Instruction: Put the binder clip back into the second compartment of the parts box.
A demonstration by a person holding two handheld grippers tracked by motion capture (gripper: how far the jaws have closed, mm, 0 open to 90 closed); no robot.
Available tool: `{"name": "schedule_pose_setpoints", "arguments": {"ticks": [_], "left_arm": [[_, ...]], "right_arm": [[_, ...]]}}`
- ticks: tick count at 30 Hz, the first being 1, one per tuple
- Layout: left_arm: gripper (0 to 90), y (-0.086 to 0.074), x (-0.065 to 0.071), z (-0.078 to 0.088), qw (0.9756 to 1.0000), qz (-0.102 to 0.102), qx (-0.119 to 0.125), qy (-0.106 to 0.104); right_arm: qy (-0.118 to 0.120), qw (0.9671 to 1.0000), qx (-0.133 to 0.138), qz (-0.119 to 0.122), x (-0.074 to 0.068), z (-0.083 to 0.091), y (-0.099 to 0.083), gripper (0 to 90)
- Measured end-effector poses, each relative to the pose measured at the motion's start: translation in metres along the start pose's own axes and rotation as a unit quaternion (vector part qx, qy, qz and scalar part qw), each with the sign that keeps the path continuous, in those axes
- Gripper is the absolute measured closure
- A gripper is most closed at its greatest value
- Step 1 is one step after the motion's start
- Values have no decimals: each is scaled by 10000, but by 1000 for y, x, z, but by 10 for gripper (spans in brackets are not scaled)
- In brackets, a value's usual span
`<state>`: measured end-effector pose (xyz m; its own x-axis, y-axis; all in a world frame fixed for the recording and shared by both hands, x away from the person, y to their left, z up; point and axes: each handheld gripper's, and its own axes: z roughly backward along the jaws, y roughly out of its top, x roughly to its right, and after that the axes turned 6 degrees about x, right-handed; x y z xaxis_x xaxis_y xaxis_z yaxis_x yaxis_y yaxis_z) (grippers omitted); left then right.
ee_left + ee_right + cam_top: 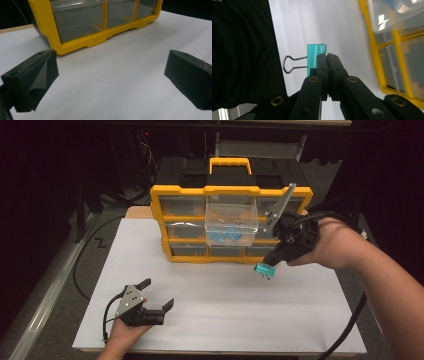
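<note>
A dark room surrounds a table (pixel 215 320) covered with a white sheet, and a yellow and black drawer organizer (pixel 190 207) stands at its far edge.

At the left, the left hand-held gripper (pixel 156 294) rests low on the sheet in the person's hand, jaws spread wide with nothing between them. Its own view looks across bare white surface to the bottom row of the organizer's clear drawers, which stand well apart from the pads.

In the middle, one clear drawer (pixel 231 222) is pulled out of the organizer's front, and several blue clips (pixel 225 237) lie inside it.

At the right, the right hand-held gripper (pixel 272 261) hangs above the sheet, just in front of the organizer and a little below the pulled-out drawer. Its jaws are pressed together on a teal binder clip (pixel 265 269), which sits at the very tip of the gripper and hangs clear of the sheet.

The right gripper view shows what the high view cannot: the jaws pinch the clip's teal body at one edge, and its wire handles (pixel 293 64) stick out sideways towards the person's dark sleeve. The high view alone shows both grippers well apart.
</note>
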<state>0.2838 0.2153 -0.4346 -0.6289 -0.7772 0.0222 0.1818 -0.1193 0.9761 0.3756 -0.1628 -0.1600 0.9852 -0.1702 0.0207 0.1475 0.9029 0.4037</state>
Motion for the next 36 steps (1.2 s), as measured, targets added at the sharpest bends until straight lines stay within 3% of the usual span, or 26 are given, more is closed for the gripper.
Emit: {"name": "schedule_pose_setpoints", "arguments": {"ticks": [10,16,20,36], "left_arm": [[3,0,0,1,10000,1,-4,-10],[3,0,0,1,10000,3,-4,-17],[3,1,0,2,10000,-4,7,-21],[3,1,-2,3,10000,32,46,-17]], "right_arm": [[-264,9996,49,96,3,51,31,900],[-397,9990,31,199,5,68,52,900],[-410,9989,18,244,11,69,66,900],[-485,9983,-174,273,47,41,114,900]]}}
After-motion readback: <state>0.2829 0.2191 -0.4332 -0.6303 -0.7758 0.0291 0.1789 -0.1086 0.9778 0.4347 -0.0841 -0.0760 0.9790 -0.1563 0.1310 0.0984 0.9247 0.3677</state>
